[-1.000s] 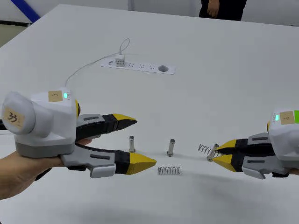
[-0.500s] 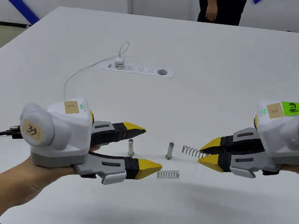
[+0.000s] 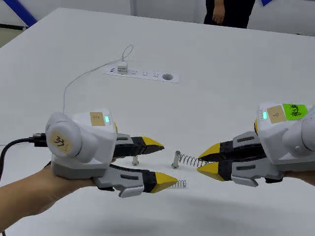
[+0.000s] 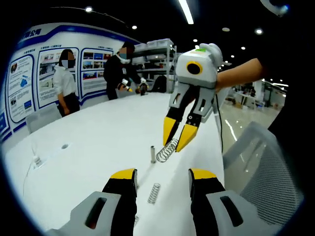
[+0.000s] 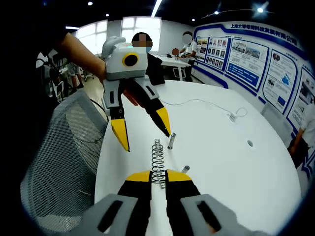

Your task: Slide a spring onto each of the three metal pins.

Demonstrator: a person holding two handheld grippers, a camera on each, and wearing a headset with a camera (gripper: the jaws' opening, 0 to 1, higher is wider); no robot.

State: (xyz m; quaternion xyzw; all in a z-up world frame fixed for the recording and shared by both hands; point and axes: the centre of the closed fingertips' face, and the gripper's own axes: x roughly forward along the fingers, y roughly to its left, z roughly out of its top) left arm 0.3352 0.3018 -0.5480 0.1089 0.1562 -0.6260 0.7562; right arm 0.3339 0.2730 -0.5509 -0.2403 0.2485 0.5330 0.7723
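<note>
**Spring held at the pin**

My right tool pinches a spring, its free end at an upright pin, perhaps touching it. My left tool is spread, crowding close beside. On the counter sit another pin and a loose spring.

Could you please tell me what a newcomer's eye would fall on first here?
The right claw, at centre right, pinches a spring whose free end is close to an upright pin. Facing it, the left claw hangs open, with a second spring lying loose by its lower tip.
</note>
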